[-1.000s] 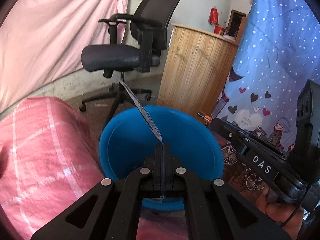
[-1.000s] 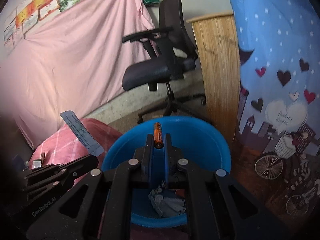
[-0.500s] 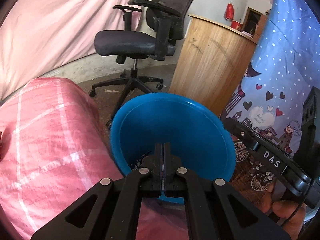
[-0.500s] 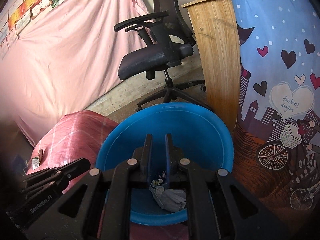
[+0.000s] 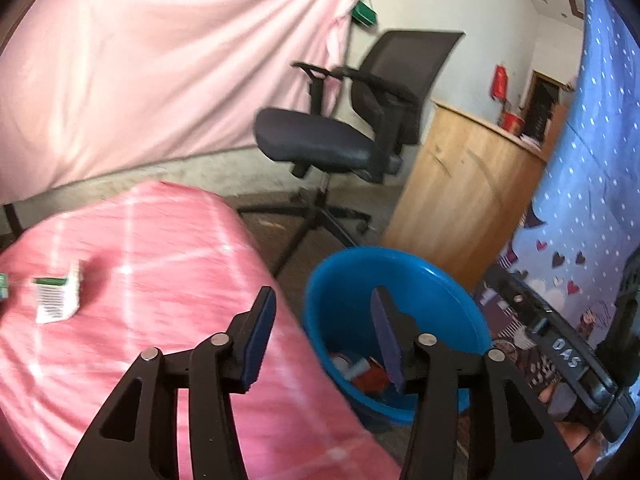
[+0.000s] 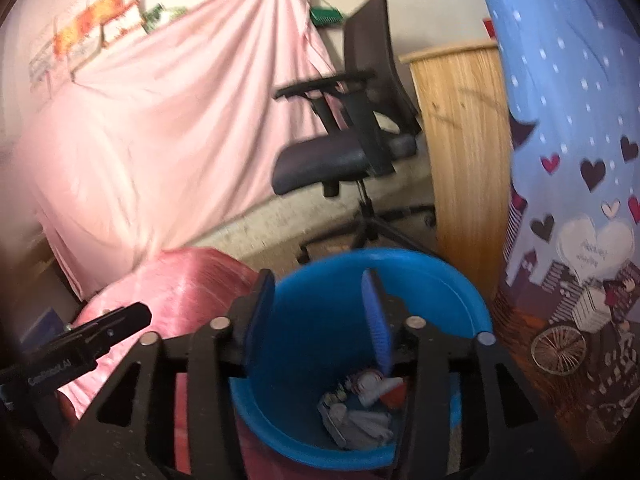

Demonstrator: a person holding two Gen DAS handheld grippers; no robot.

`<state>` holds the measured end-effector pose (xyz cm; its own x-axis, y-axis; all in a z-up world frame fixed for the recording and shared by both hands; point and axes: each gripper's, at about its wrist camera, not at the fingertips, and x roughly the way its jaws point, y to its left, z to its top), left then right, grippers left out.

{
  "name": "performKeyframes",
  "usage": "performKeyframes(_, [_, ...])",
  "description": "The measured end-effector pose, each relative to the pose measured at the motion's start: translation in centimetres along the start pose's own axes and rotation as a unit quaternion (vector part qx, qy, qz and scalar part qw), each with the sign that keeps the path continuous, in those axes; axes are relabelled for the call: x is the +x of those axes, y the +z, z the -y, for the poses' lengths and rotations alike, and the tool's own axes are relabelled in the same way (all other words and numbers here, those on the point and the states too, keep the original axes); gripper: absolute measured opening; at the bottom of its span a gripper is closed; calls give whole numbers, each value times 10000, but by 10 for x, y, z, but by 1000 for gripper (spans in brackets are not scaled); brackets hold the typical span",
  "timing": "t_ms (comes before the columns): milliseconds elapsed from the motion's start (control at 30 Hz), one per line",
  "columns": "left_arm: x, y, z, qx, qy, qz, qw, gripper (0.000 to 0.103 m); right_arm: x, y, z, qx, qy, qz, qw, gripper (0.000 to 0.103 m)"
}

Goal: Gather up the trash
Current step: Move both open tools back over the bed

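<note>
Right wrist view: right gripper (image 6: 320, 308) jaws have just been opening, now spread and empty over the blue bin (image 6: 448, 276); the battery it pinched a second ago is gone. Left gripper (image 5: 322, 326) likewise just opened, paper strip gone, jaws spread. Next candidate: green-and-white carton (image 5: 56, 296), left of those tongs on pink tablecloth (image 5: 168, 264).

Bin (image 6: 460, 304): solid bright blue; the litter (image 6: 360, 412) in it is grey and white with a red scrap. Table cloth (image 5: 168, 272): pink with a pale check. Small carton (image 5: 56, 298) on it: white with green trim. Wall drape (image 5: 140, 80): plain pale pink. Office chair (image 5: 348, 120): black frame, dark grey seat. Cabinet (image 5: 460, 200): light wood grain. Hanging cloth (image 6: 572, 128): blue with white dots, dark and red hearts. Left gripper (image 5: 322, 334) and right gripper (image 6: 318, 312): black with blue pads.
</note>
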<state>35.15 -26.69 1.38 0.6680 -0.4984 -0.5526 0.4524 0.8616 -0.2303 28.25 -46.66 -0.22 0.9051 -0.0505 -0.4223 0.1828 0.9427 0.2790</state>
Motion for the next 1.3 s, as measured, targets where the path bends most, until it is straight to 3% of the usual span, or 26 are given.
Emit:
performKeyframes(133, [-27, 3, -20, -124, 341, 391, 9986, 67, -8, 3, -18, -127, 280, 407, 9987, 85])
performKeyframes(200, [-39, 3, -30, -170, 522, 564, 9969, 87, -13, 4, -29, -237, 404, 596, 9971, 95])
performKeyframes(300, [-62, 0, -47, -269, 832, 945, 9917, 98, -18, 4, -45, -403, 521, 852, 9942, 103])
performKeyframes(567, [-114, -14, -88, -471, 1643, 1512, 9736, 101, -23, 4, -78, -663, 832, 1055, 9887, 103])
performKeyframes(767, [-151, -28, -118, -709, 2049, 1892, 9577, 101, -29, 3, -108, -836, 1132, 1238, 9823, 103])
performKeyframes(1067, [-185, -53, -151, -720, 2609, 2121, 9390, 101, -33, -16, -163, -947, 1720, 1272, 9723, 103])
performKeyframes(1300, [-195, -76, -170, -757, 2894, 2173, 9291, 101, -29, -37, -209, -1577, 1958, 1250, 9598, 103])
